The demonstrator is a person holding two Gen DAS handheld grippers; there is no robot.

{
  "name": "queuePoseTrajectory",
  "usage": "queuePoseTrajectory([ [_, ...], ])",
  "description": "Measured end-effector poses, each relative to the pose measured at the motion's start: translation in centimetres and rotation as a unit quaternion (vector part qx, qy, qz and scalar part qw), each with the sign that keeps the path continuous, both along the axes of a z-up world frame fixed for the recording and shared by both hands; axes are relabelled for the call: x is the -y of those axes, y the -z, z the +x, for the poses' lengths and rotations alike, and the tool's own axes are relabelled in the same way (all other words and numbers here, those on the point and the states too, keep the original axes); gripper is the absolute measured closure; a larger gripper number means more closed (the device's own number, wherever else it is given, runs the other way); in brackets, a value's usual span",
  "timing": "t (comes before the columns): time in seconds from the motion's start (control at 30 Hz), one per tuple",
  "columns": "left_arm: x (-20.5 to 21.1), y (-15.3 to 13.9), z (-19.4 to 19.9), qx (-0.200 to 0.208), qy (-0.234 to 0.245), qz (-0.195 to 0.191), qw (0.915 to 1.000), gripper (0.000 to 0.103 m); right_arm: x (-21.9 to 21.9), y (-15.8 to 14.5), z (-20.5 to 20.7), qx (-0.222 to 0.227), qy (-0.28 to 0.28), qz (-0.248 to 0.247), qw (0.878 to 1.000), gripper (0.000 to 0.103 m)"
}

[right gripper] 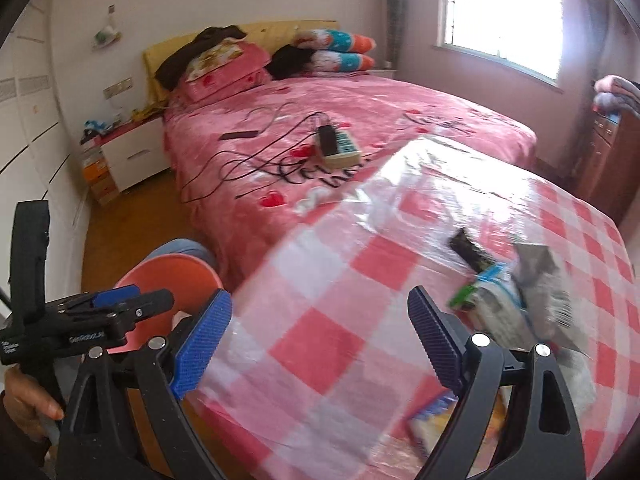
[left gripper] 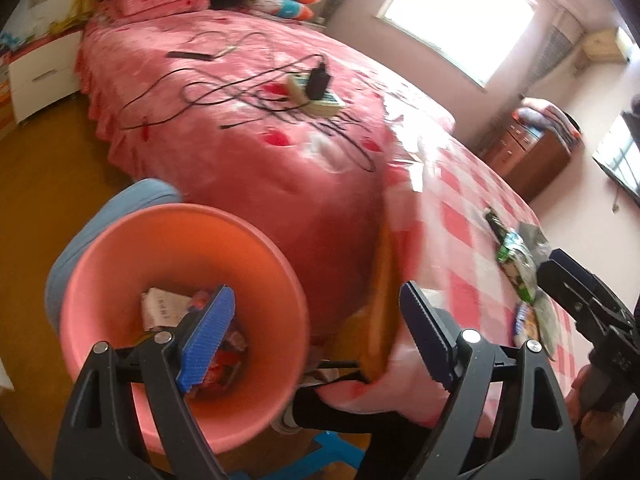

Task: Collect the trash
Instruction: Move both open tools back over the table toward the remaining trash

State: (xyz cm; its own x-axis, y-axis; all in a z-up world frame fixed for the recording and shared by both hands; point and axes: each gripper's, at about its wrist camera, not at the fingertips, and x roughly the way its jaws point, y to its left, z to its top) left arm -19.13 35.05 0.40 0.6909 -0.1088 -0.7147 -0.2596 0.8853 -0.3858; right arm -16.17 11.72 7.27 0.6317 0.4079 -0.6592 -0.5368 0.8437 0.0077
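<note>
The trash is in two places. Some crumpled wrappers [left gripper: 216, 332] already lie at the bottom of the pink bin [left gripper: 120, 248], which stands on the floor to the left of the counter, close to the bed. More wrappers [right gripper: 516, 300] lie in a loose pile on the right side of the counter [right gripper: 328, 280], which wears a red and white checked cloth under a shiny clear cover. A green one, a silver one and a dark one sit there, touching each other.

The right gripper [right gripper: 320, 344] hangs over the near part of the counter. Its fingers are wide apart and nothing is between them. The left gripper [left gripper: 316, 336] hangs over the gap between the bin and the counter edge. Its fingers are wide apart too, and empty.

Here is what could go wrong. The wrappers are thin and flat, and the cover looks slippery, so I think the fingers may push a wrapper away instead of pinching it. The pile is mixed up, so one grab could lift two pieces and drop one on the floor. The fingers could also catch the clear cover and tug it. The bin is light and tall, so a bump from the left gripper could tip it.
</note>
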Motion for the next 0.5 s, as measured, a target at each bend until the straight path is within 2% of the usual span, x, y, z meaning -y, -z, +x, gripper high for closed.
queuePoseTrajectory([
  [0.27, 4.9, -1.8, 1.4, 0.010, 0.053, 0.015, 0.9984, 0.018, 4.5, -0.3, 0.3, 0.013, 0.050, 0.007, 0.999, 0.014],
  [0.5, 8.2, -2.6, 2.2, 0.011, 0.078, 0.023, 0.9966, 0.018, 7.8, -0.3, 0.4, 0.024, 0.079, 0.016, 0.996, 0.014],
])
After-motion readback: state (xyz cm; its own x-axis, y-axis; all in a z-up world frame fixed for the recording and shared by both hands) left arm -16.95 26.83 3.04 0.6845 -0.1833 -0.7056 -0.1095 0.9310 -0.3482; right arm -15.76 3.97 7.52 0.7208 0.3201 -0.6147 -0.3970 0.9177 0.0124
